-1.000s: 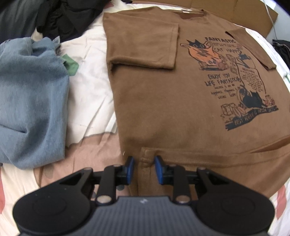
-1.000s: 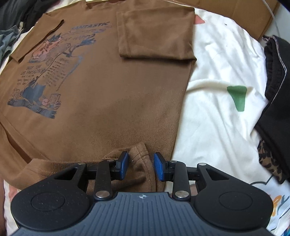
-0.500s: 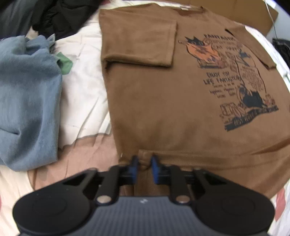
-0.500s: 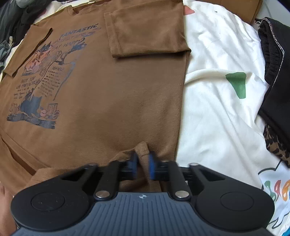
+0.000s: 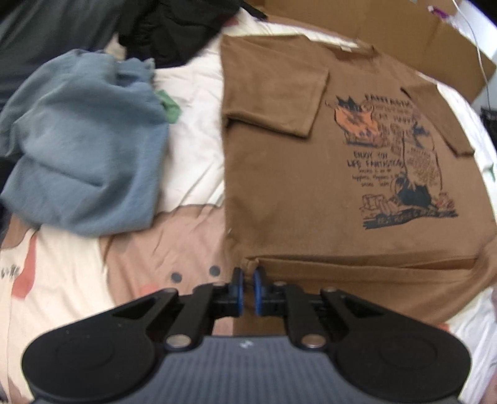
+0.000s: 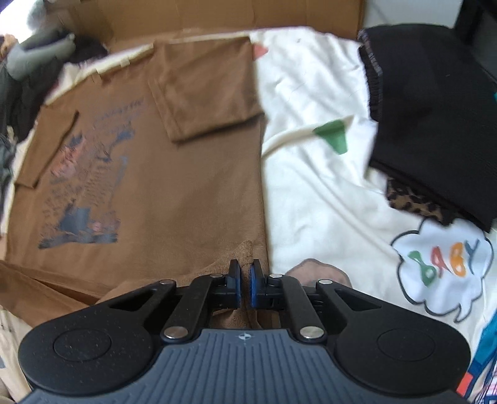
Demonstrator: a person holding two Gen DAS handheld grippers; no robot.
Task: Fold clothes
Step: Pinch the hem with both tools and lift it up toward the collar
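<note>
Your left gripper (image 5: 247, 281) and right gripper (image 6: 244, 276) each pinch a bottom corner of the brown printed cotton T-shirt (image 5: 310, 192) — spread flat on the bedsheet (image 6: 326, 186), hem gripped, likely for folding upward.

Bedsheet (image 5: 192, 130): bare strip between the brown T-shirt (image 5: 279, 186) and the blue garment (image 5: 84, 149), passable. Blue garment: heaped left of the strip, just beside it. Dark clothes (image 5: 174, 28): piled at the far left corner. Right side: wide bare sheet (image 6: 316, 192) beside the shirt's edge, open. Black folded garment (image 6: 435, 124): bounds that room on the far right. Cardboard (image 6: 217, 15): stands along the far edge.
</note>
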